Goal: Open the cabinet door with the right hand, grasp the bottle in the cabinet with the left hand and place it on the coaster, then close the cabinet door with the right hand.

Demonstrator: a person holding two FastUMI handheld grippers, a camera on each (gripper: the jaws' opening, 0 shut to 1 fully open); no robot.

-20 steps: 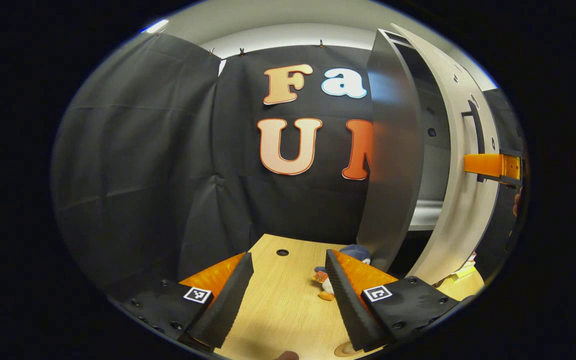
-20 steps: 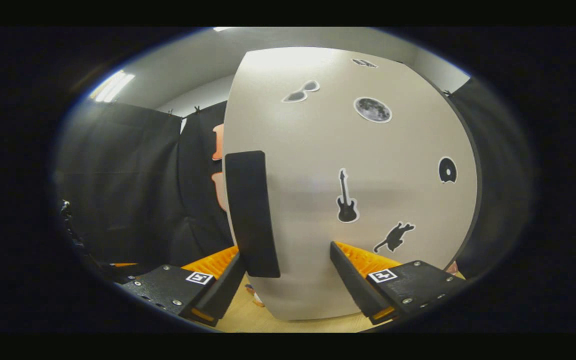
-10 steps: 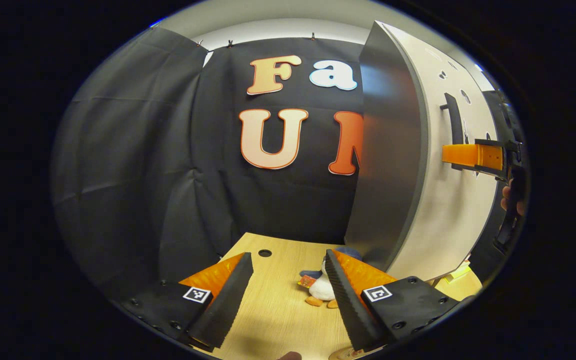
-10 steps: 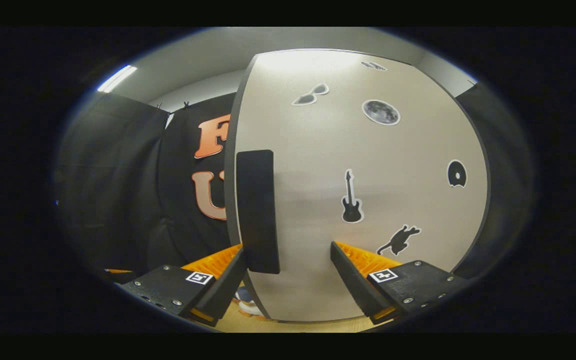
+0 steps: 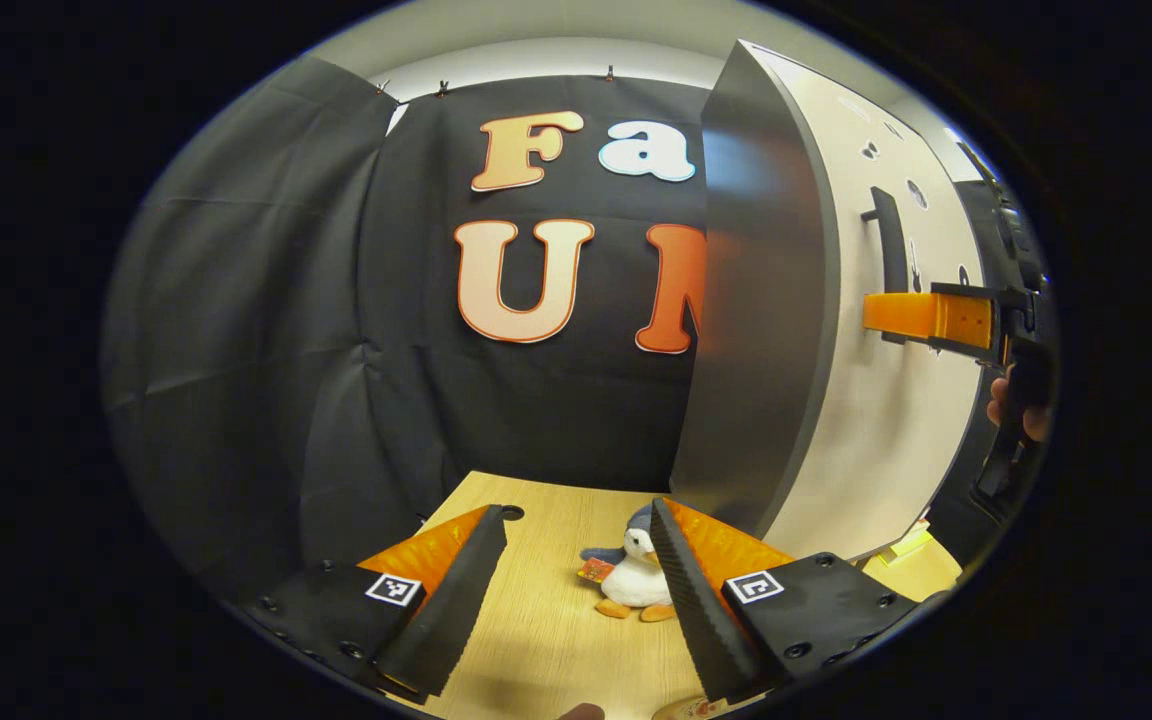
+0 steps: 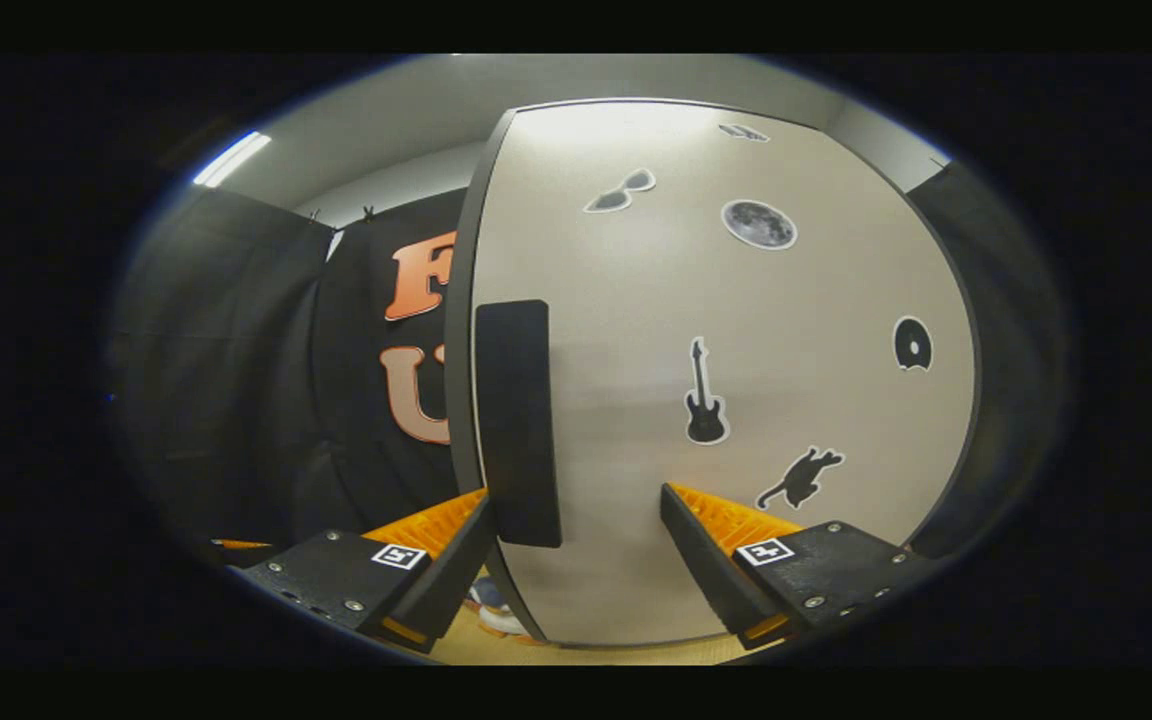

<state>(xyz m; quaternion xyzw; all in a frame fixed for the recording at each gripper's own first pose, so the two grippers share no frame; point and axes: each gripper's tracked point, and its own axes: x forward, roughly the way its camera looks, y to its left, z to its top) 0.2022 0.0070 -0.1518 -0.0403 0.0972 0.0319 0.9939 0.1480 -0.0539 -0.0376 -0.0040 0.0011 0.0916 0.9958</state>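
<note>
Booth, cabinet door [image 6: 726, 400] now shut

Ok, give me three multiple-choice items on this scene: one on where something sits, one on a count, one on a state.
1. Where is the penguin plush toy?
A. on the wooden table, by the cabinet's lower corner
B. hanging from the door handle
C. held between the left gripper's fingers

2. How many stickers show on the cabinet door in the right gripper view?
A. two
B. five
C. nine

3. What state is the left gripper in?
A. shut on the toy
B. shut on nothing
C. open, holding nothing

Key: 1 A, the toy stands on the tabletop beyond the fingers. 2 B, sunglasses, moon, guitar, cat, disc, besides one cut off at the top edge. 3 C, a wide gap with bare table between the fingers.
</note>
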